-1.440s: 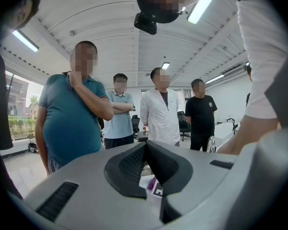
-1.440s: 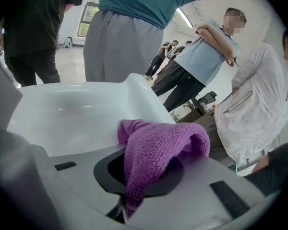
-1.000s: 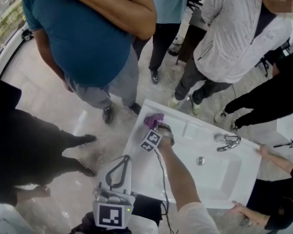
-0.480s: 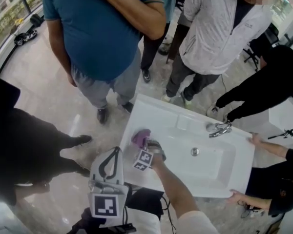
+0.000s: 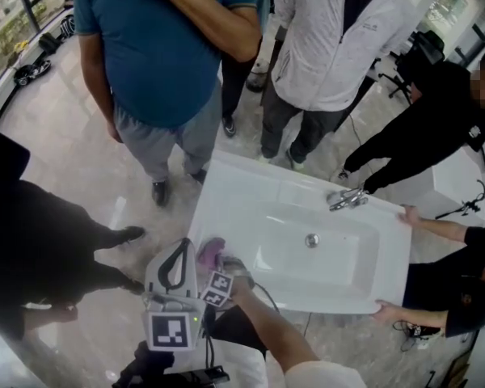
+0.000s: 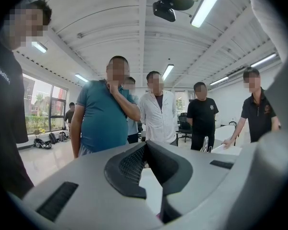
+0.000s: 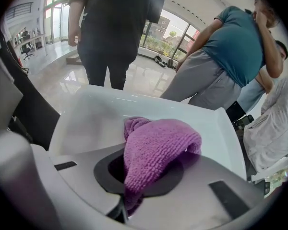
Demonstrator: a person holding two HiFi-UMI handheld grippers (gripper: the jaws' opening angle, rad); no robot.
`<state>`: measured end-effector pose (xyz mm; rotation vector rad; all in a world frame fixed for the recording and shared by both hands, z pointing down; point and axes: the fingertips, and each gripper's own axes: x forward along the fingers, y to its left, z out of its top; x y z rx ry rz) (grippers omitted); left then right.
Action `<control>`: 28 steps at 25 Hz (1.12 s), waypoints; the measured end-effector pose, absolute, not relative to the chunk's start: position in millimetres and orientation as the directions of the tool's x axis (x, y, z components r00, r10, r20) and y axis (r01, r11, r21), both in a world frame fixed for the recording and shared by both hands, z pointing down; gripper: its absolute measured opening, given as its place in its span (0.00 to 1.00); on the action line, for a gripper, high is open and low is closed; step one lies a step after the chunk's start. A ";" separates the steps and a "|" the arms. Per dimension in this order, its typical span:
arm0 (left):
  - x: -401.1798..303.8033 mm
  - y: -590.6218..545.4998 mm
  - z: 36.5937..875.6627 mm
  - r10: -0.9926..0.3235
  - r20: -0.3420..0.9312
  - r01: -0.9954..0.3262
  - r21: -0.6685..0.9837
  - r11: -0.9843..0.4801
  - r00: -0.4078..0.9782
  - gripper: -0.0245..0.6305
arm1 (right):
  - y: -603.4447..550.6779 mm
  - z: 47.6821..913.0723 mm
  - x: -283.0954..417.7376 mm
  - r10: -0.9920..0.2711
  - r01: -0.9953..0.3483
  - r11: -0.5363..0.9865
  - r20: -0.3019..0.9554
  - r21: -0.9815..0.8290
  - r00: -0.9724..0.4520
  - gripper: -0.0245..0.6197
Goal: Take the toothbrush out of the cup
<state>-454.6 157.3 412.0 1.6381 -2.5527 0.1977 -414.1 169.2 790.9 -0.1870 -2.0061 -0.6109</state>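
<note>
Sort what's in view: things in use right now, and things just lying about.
In use: right gripper, shut on the purple cloth; white sink beneath it.
Lying about: left gripper, shut and empty; tap; onlookers standing round.
No cup or toothbrush shows.

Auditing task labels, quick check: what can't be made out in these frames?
- No toothbrush or cup shows in any view.
- Jaw tips of the right gripper: right gripper view, wrapped by the purple cloth.
- Near left corner of the sink: head view, covered by the cloth and right gripper.
- The faucet: left gripper view, too small for detail.
</note>
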 end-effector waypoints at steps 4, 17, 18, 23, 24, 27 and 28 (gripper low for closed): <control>-450.5 162.2 412.6 -0.896 0.160 -0.910 -0.065 0.409 -0.414 0.05 | 200.2 809.0 -396.0 -0.050 0.424 0.865 0.889 0.267 -0.456 0.08; -451.2 161.4 405.6 -0.901 0.141 -0.912 -0.071 0.404 -0.411 0.05 | 180.9 786.5 -334.5 -0.050 0.381 0.894 0.899 0.234 -0.434 0.08; -450.3 159.5 406.2 -0.902 0.139 -0.912 -0.069 0.404 -0.410 0.05 | 178.3 787.4 -330.1 -0.050 0.378 0.896 0.901 0.231 -0.431 0.08; -444.5 149.9 404.4 -0.907 0.139 -0.918 -0.061 0.393 -0.397 0.05 | 166.3 788.0 -309.3 -0.061 0.353 0.911 0.915 0.214 -0.398 0.08; -443.4 148.3 404.0 -0.908 0.141 -0.918 -0.061 0.391 -0.396 0.05 | 163.4 788.3 -304.7 -0.064 0.347 0.914 0.918 0.211 -0.391 0.08; -439.6 143.1 401.6 -0.910 0.137 -0.920 -0.054 0.388 -0.392 0.05 | 152.1 785.7 -292.9 -0.068 0.300 0.933 0.917 0.198 -0.393 0.08; -437.8 141.5 401.2 -0.911 0.136 -0.921 -0.048 0.387 -0.390 0.05 | 148.1 782.0 -290.5 -0.066 0.265 0.946 0.909 0.189 -0.412 0.08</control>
